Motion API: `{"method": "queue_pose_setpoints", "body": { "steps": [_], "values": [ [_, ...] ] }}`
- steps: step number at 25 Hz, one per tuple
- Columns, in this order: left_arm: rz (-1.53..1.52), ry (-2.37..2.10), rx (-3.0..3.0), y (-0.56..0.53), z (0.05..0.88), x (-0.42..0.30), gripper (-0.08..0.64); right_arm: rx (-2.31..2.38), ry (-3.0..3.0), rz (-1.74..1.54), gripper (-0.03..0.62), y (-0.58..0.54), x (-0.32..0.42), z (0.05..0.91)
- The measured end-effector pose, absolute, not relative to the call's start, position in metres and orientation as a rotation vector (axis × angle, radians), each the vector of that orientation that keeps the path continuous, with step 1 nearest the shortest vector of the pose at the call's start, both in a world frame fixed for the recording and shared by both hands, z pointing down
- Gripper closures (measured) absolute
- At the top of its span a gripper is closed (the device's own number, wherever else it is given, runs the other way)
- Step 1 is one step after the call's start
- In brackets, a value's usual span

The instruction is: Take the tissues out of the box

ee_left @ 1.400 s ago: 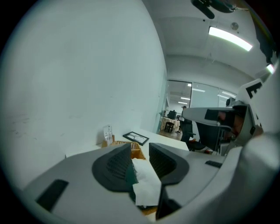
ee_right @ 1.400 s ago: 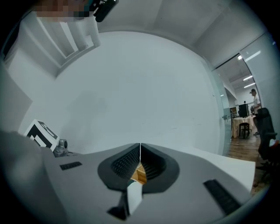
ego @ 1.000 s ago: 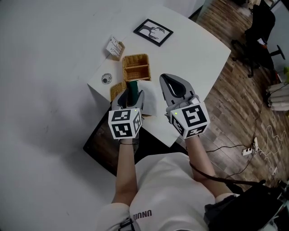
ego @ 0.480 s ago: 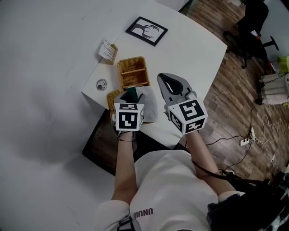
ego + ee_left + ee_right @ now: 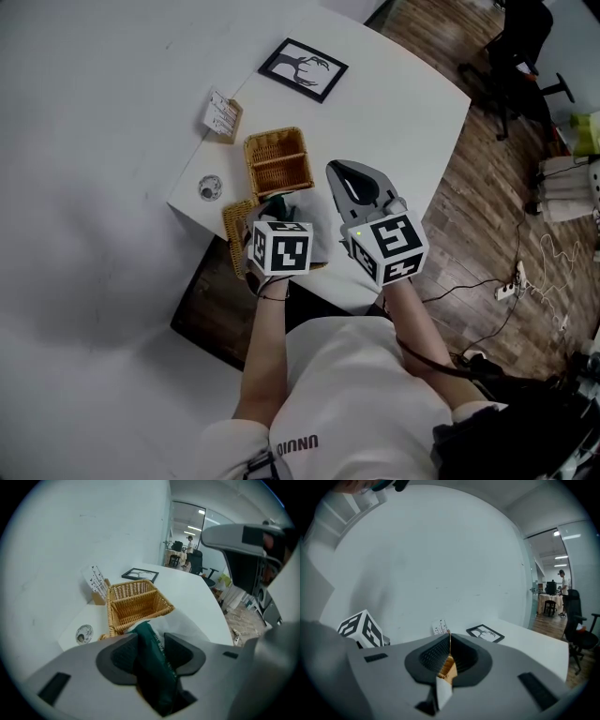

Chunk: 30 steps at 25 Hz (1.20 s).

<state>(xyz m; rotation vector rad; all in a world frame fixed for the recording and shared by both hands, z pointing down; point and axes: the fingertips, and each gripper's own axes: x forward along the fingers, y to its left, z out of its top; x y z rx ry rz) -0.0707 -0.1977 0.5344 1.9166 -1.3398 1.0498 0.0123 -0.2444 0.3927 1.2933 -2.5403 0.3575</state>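
Note:
A dark green tissue pack (image 5: pixel 154 663) stands upright between the pads of my left gripper (image 5: pixel 151 644), whose jaws are closing and press on both its sides. In the head view the left gripper (image 5: pixel 277 208) points down over the pack (image 5: pixel 278 201), above a low wicker box (image 5: pixel 234 221) at the table's near left corner. A white tissue (image 5: pixel 190 626) lies spread on the table just right of the pack. My right gripper (image 5: pixel 354 178) hovers beside it on the right, shut with nothing held (image 5: pixel 449 656).
A taller wicker basket (image 5: pixel 277 159) stands just beyond the pack. Farther back on the white table (image 5: pixel 403 103) are a card holder (image 5: pixel 220 114), a black picture frame (image 5: pixel 303 67) and a small round object (image 5: pixel 208 187). An office chair (image 5: pixel 525 47) and cables sit on the wooden floor to the right.
My left gripper has tipped steeply down over the green pack and its jaws have narrowed onto it. The right gripper has hardly moved.

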Motion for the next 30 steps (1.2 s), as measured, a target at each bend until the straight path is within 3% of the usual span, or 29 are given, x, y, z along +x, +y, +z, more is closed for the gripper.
{"method": "queue_pose_setpoints", "body": {
  "steps": [12,30],
  "values": [
    [1.041,-1.376,1.994,-0.198,0.526,-0.078,0.524,1.342,-2.479,0.377,0.572,-0.252,0.014,0.401],
    [0.873,-1.416,2.152,-0.188,0.499,-0.077,0.535,1.388,-2.479,0.348,0.572,-0.254,0.013,0.395]
  ]
}}
